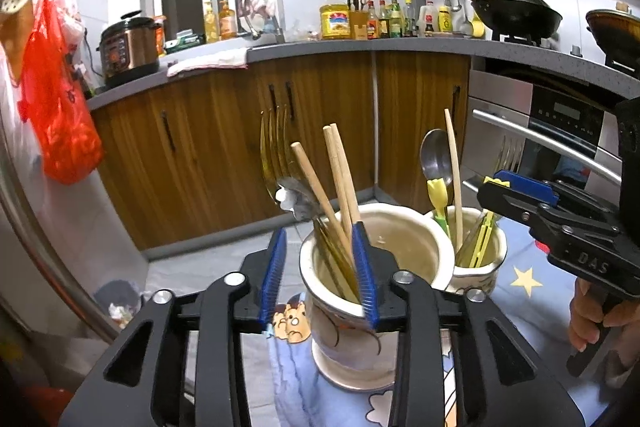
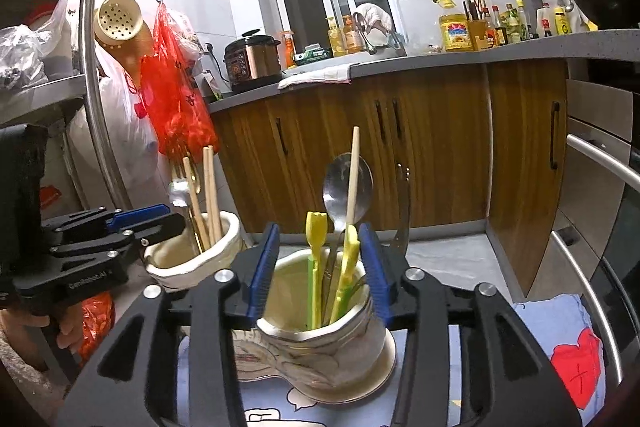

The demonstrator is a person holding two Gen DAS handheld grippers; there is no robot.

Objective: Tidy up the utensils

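Two cream ceramic holders stand on a blue cartoon cloth. The left holder [image 1: 372,267] holds wooden chopsticks [image 1: 340,179], a gold fork [image 1: 274,147] and a spoon. My left gripper [image 1: 320,275] is open, its jaws either side of these utensils at the holder's near rim. The right holder [image 2: 320,331] holds a steel spoon [image 2: 346,187], one wooden chopstick [image 2: 353,175] and yellow-green utensils [image 2: 316,267]. My right gripper [image 2: 318,271] is open, jaws astride that holder's mouth. The right holder [image 1: 478,247] and right gripper [image 1: 496,187] also show in the left wrist view.
A knife-like steel blade [image 2: 402,211] stands just right of the right holder. Wooden kitchen cabinets [image 1: 320,115] and an oven [image 1: 560,131] lie behind. A red plastic bag [image 1: 56,99] hangs at left. A steel rail [image 2: 90,67] curves at left.
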